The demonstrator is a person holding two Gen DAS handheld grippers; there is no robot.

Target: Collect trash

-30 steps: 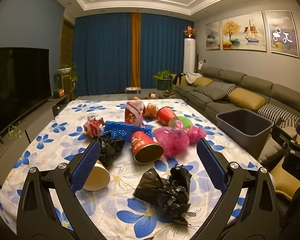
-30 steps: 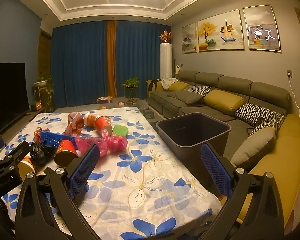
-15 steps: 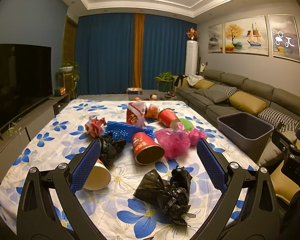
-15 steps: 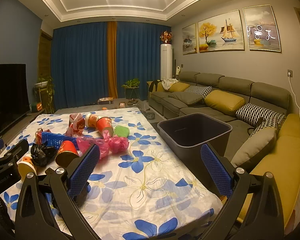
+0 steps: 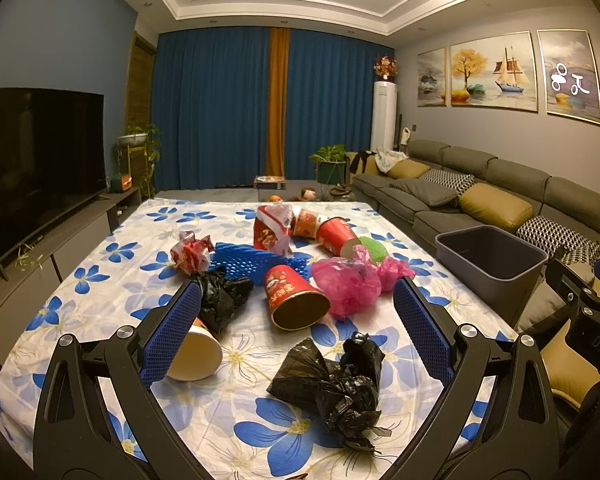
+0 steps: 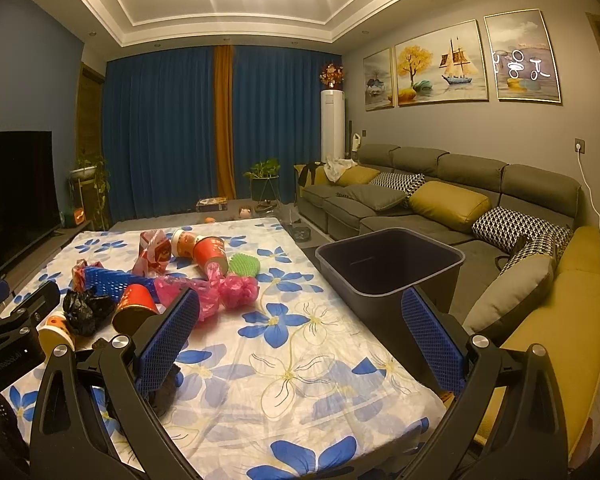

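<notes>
Little change over the last second — both views drift slightly closer to the table [image 5: 100,264], no item moved; so collection has not started and the grey bin [image 6: 392,264] looks empty as far as its inside shows; left gripper [image 5: 296,336] hangs released, jaws wide, nothing between them, hovering above the near end of the cloth; right gripper [image 6: 300,344] also spread wide and empty, pointing between table edge and bin

Trash all on the flowered cloth: crumpled black bag [image 5: 336,384] nearest, lying between the left fingers' line of sight; red cup [image 5: 296,296] on its side just behind; pink plastic bag [image 5: 348,284] beside it to the right; second black bag [image 5: 220,296] touching a paper cup [image 5: 194,356] partly hidden by the left finger; blue mesh tray [image 5: 252,262], red wrapper [image 5: 192,250], more red cups and a green ball [image 5: 374,246] further back

Likely first pick — the near black bag; bin stands off the table's right side, near the sofa [image 6: 440,200]; path to it seems open, though the right gripper sits in that lane; bag is floppy, may snag or trail
</notes>
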